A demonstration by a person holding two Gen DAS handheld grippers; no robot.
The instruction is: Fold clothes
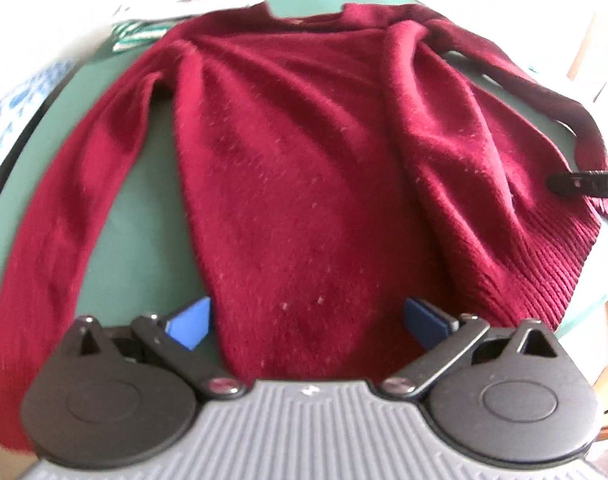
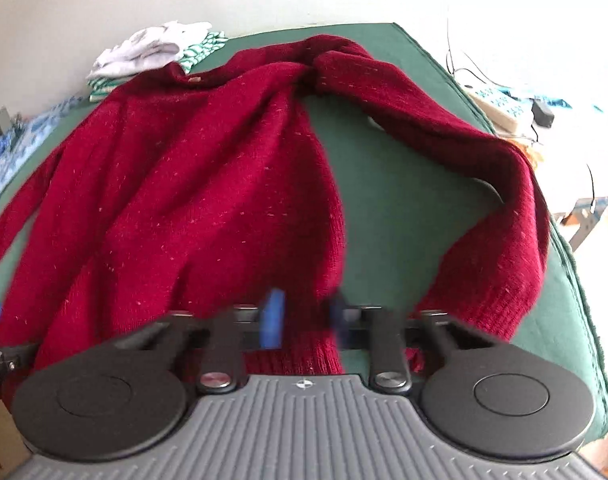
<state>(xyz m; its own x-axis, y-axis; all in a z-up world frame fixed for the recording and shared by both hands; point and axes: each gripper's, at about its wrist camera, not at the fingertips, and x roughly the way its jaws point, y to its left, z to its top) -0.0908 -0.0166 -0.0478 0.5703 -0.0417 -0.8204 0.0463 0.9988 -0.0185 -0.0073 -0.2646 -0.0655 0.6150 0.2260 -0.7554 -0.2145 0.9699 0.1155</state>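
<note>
Dark red knit sweater [image 1: 304, 184] lies spread, rumpled, sleeves out, on green surface [image 2: 387, 208]; soft, floppy, best pinched at ribbed hem [image 1: 543, 272]; left tool [image 1: 305, 322] jaws wide apart over hem, right tool [image 2: 305, 322] narrowly apart at hem corner, blurred.

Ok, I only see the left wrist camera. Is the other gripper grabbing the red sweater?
Observer: The right gripper has its fingers close together with the red sweater hem between them; it is too blurry to tell if it pinches.
Operator: Where does that sleeve go?
Observer: The right sleeve loops out over the green table and back to the near edge.
Operator: What's the stripy thing at the back?
Observer: A green-striped cloth with a white pile of clothes on top.
</note>
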